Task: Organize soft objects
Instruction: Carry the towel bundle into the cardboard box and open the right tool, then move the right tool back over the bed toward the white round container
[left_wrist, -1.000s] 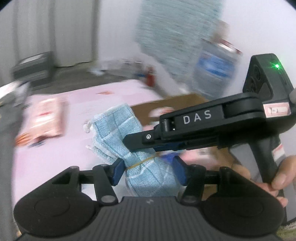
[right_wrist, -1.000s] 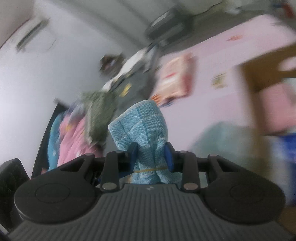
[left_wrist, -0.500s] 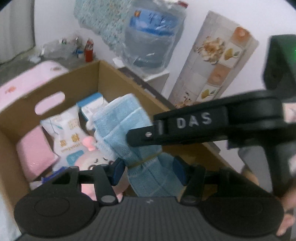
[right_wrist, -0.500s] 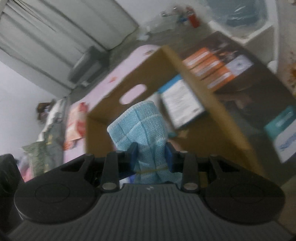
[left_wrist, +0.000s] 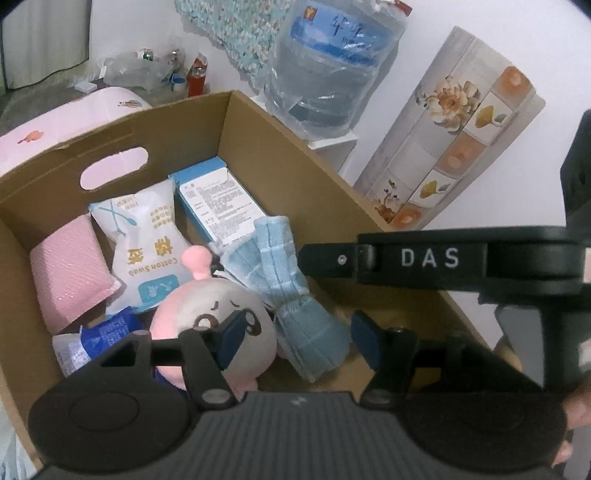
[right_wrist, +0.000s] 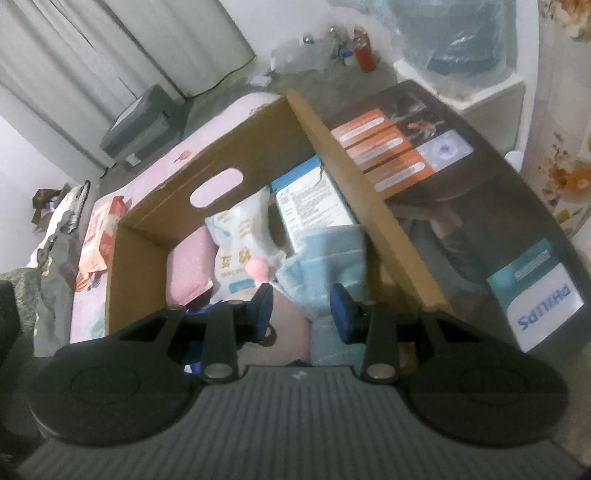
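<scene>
Towel (left_wrist: 291, 291), bundled, is seen lying in the box (left_wrist: 258, 122) beside the plush (left_wrist: 207, 314), released by both grippers, left (left_wrist: 297, 338) and right (right_wrist: 301, 308), whose jaws are spread apart; withdrawal is judged next.

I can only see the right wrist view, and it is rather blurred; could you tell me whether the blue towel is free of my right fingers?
Observer: Yes. The left wrist view shows the blue towel lying inside the cardboard box, below the open right gripper.
Operator: Thank you. What is it resting against?
Observer: It leans on a pink plush toy that has a drawn face.
Operator: And the left gripper?
Observer: The left gripper is open above the box, with its fingers spread wide and gripping nothing.
</scene>
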